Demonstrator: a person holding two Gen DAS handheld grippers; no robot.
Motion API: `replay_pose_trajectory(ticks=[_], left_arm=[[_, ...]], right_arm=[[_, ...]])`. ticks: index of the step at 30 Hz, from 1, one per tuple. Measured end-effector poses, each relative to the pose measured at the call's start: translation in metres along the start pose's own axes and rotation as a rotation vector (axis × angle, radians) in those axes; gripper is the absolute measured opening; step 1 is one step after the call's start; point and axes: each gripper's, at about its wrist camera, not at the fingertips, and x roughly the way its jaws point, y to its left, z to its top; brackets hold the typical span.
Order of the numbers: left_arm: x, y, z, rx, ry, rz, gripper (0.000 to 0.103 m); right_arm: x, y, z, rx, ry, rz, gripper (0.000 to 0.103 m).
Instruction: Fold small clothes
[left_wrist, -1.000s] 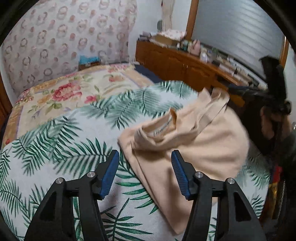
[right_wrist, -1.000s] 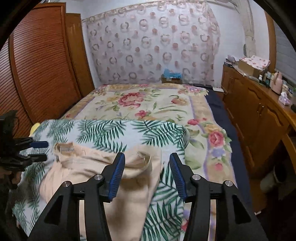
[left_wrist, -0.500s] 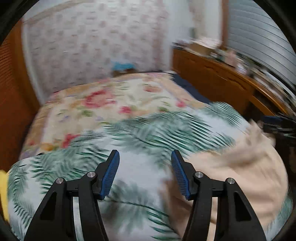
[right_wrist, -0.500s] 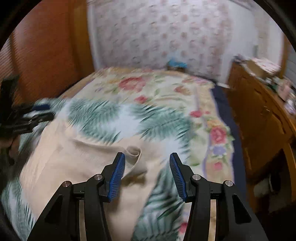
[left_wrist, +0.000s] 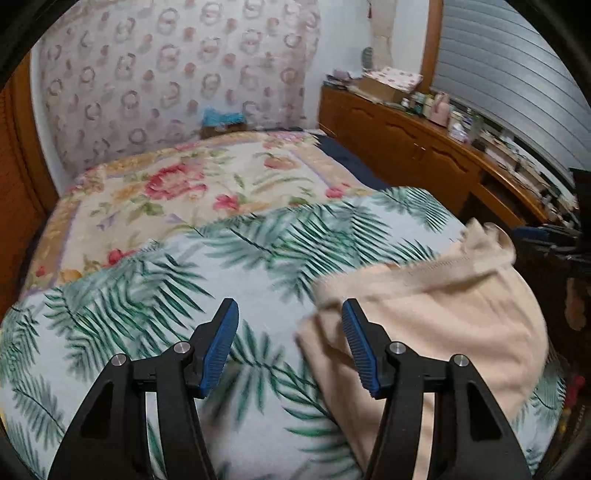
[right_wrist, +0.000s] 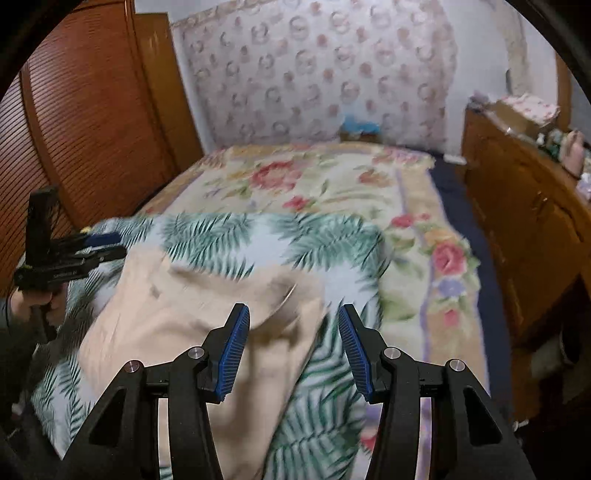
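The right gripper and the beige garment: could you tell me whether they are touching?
Cannot tell. In the right wrist view the right gripper has open jaws over the blurred beige garment, but no view plainly shows contact or gap.

The bed (right_wrist: 454, 177) carried a floral quilt (left_wrist: 184, 192) across its far half. A palm-leaf blanket (left_wrist: 155, 295) covered the near half, overlapping the quilt's edge. On the blanket lay a crumpled beige garment (right_wrist: 177, 314), toward the bed's right side in the left wrist view.
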Motion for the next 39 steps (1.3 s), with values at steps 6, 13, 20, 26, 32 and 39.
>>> replay_pose_trajectory(ticks=[6,13,20,26,32,39], left_arm=[[0.012,-0.009,-0.011,-0.015,0.066,-0.050,0.059],[0.028,-0.018,-0.015,0.020,0.115,-0.038,0.059],[0.028,-0.015,-0.011,-0.011,0.127,-0.132,0.027],[0.027,-0.013,-0.010,-0.026,0.132,-0.180,0.012],[0.001,-0.018,-0.008,-0.026,0.068,-0.223,0.010],[-0.071,-0.015,-0.009,-0.031,-0.073,-0.243,0.010]], right_arm=[[0.020,0.007,-0.002,-0.045,0.087,-0.029,0.056],[0.042,0.010,0.003,-0.029,0.155,-0.023,0.058],[0.050,0.007,0.007,-0.008,0.147,-0.047,0.068],[0.049,0.020,-0.004,-0.012,0.122,-0.004,0.043],[0.038,0.040,-0.015,-0.124,0.086,0.005,0.012],[-0.015,0.065,0.000,-0.152,-0.069,-0.001,0.011]])
